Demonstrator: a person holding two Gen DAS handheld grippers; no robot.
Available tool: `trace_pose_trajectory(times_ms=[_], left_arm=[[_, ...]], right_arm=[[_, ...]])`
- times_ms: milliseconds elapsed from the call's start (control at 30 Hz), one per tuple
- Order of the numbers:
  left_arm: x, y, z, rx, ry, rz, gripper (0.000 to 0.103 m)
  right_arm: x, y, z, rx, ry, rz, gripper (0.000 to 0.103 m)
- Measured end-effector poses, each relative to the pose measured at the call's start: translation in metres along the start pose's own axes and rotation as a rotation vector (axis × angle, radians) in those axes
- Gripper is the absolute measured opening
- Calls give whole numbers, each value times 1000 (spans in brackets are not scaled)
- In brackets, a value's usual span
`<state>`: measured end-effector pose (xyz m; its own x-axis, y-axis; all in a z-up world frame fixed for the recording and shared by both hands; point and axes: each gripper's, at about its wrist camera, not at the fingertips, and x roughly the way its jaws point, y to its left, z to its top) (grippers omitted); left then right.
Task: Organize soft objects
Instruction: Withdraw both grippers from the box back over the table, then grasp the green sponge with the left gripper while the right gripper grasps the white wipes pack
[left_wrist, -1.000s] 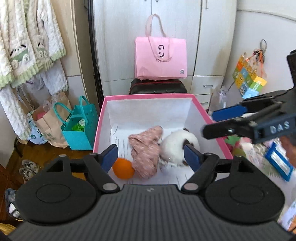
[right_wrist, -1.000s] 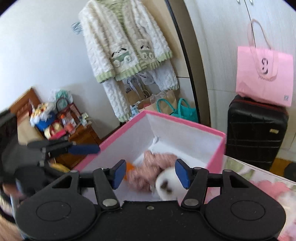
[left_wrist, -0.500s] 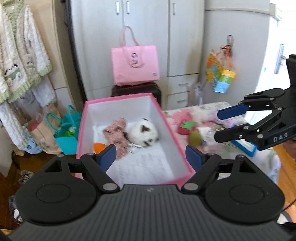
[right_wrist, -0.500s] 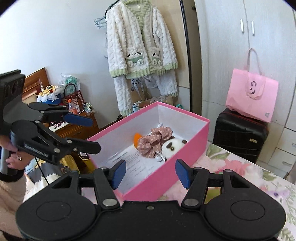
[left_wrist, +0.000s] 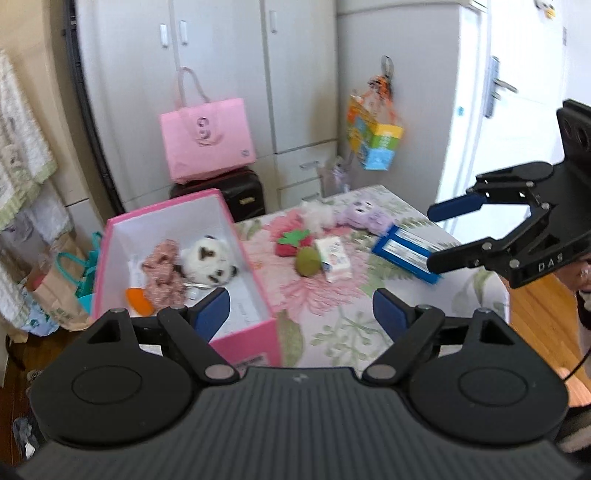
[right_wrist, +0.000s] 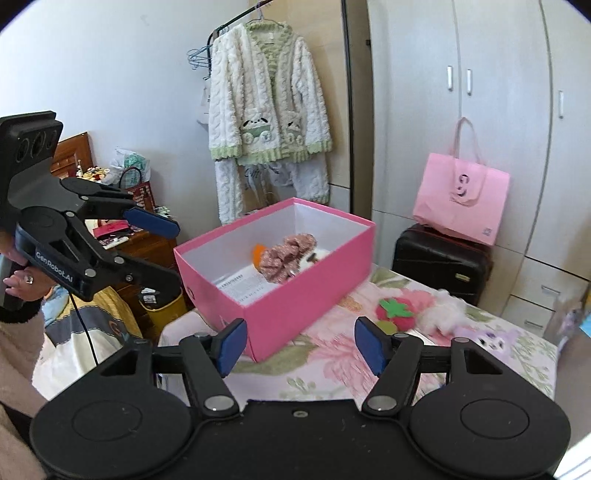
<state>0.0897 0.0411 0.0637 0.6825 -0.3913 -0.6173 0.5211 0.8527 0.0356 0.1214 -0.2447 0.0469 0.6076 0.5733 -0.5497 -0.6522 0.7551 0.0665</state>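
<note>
A pink box stands on the flowered table at its left end. Inside lie a white panda plush, a pink scrunchie and an orange toy. On the table to its right lie a strawberry plush, a green plush, a white fluffy toy and a purple plush. My left gripper is open and empty, above the box's near right corner. My right gripper is open and empty, above the table in front of the box.
A white pack and a blue box lie on the table. A pink bag sits on a black suitcase behind. A fluffy jacket hangs at the back. Bags stand on the floor left of the box.
Both grippers have pulled back and up from the box, still open and empty. The left view has swung right, so the table with its soft toys now shows.
</note>
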Motion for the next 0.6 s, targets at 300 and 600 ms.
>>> trace_pose_trajectory(times_ms=[300,600], left_arm=[[29,-31,0,45,47,-88,85],[64,-45,0,68,-13,-125,84]], right_arm=[[-13,-16,-39,11,26,-44,72],[6,-33,-61,-22,46,-38,76]])
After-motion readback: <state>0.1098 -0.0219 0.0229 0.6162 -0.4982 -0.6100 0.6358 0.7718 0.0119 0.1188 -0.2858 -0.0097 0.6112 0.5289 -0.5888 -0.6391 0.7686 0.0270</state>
